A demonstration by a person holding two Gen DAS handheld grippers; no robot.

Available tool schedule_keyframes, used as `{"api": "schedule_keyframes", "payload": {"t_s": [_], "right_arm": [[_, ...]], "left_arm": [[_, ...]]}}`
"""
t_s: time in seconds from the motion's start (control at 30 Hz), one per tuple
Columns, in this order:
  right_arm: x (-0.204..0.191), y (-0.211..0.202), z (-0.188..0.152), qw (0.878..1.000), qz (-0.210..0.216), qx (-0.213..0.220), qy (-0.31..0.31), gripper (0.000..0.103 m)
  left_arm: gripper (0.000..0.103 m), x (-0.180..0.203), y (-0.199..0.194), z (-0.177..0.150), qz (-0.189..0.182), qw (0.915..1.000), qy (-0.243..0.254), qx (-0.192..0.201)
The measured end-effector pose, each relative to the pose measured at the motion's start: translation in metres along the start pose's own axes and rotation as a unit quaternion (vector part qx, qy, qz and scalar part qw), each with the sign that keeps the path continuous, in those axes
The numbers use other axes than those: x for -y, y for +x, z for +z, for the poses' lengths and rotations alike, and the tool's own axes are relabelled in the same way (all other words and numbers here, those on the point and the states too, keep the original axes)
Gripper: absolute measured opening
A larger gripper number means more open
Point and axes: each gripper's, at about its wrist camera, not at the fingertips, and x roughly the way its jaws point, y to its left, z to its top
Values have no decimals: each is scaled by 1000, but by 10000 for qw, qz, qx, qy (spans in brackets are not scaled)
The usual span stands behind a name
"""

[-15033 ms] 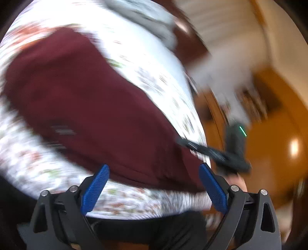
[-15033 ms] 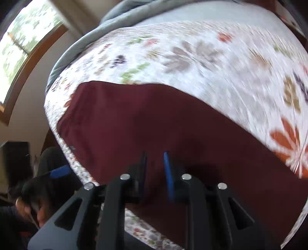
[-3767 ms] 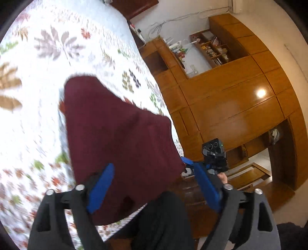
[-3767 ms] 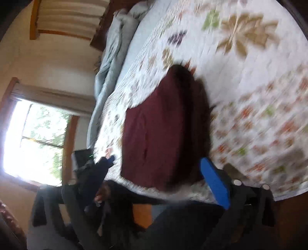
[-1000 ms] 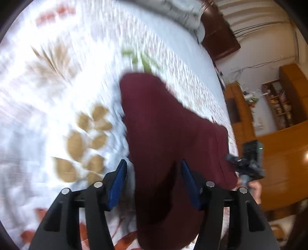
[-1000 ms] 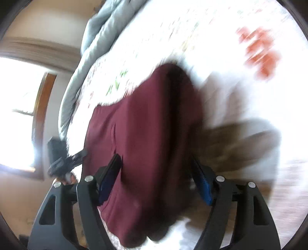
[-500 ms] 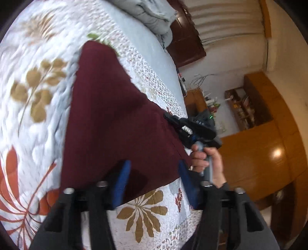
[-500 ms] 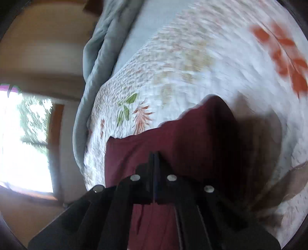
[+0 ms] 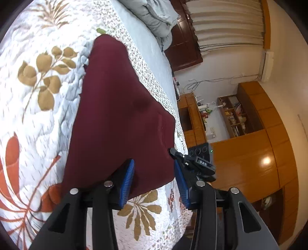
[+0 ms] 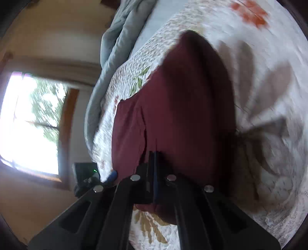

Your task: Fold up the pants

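Observation:
The maroon pants (image 9: 119, 115) lie folded on the leaf-patterned quilt (image 9: 38, 96). My left gripper (image 9: 153, 178) is open, its blue pads (image 9: 127, 180) either side of the near edge of the pants, holding nothing. My right gripper (image 10: 153, 169) is shut, its tips at the near edge of the pants (image 10: 182, 115); whether cloth is pinched between them I cannot tell. The right gripper also shows in the left wrist view (image 9: 173, 152), touching the right corner of the pants.
A grey duvet (image 9: 152, 17) is bunched at the head of the bed. Wooden cabinets and shelves (image 9: 240, 125) stand past the bed's right side. A window (image 10: 28, 125) is on the left in the right wrist view.
My left gripper has drawn back toward the near edge of the pants and stays open. My right gripper closed from open half a second earlier and is still shut at the pants' edge.

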Motion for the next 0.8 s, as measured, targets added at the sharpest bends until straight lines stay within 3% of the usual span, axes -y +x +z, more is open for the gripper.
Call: {"api": "schedule_keyframes", "payload": {"t_s": [0.07, 0.13, 0.17, 0.2, 0.3, 0.33, 0.4, 0.5, 0.63, 0.7, 0.8], "right_arm": [[-10, -16, -8, 9998, -69, 173, -73, 5], [-28, -41, -24, 9990, 0, 432, -131, 21], [-35, -52, -35, 9983, -35, 547, -220, 33], [-48, -64, -51, 9967, -171, 689, -395, 48], [-79, -98, -116, 9864, -817, 1101, -910, 80], [-83, -107, -133, 9830, -972, 1179, -1022, 83], [-98, -122, -190, 9699, -1463, 1406, -1344, 92], [-105, -136, -256, 9492, -2249, 1544, -1570, 95], [-116, -137, -320, 9291, -2942, 1565, -1606, 99], [-113, -130, -336, 9207, -3177, 1644, -1561, 100], [-131, -142, -368, 9004, -3631, 1905, -1455, 100]], "left_arm": [[49, 3, -3, 0, 53, 10000, -55, 40], [61, 12, -11, -4, 174, 9997, -66, 181], [74, 21, -15, -8, 315, 9991, 2, 267], [83, 33, -22, -14, 533, 9979, 128, 359], [92, 82, -45, -51, 1381, 9860, 769, 530], [93, 97, -52, -65, 1649, 9797, 977, 590], [95, 129, -69, -103, 2235, 9613, 1424, 746], [96, 166, -90, -158, 3178, 9267, 1742, 989], [96, 198, -108, -219, 3857, 8958, 1889, 1144], [96, 219, -115, -249, 4136, 8753, 2170, 1251], [96, 253, -118, -286, 4628, 8353, 2655, 1323]]}}
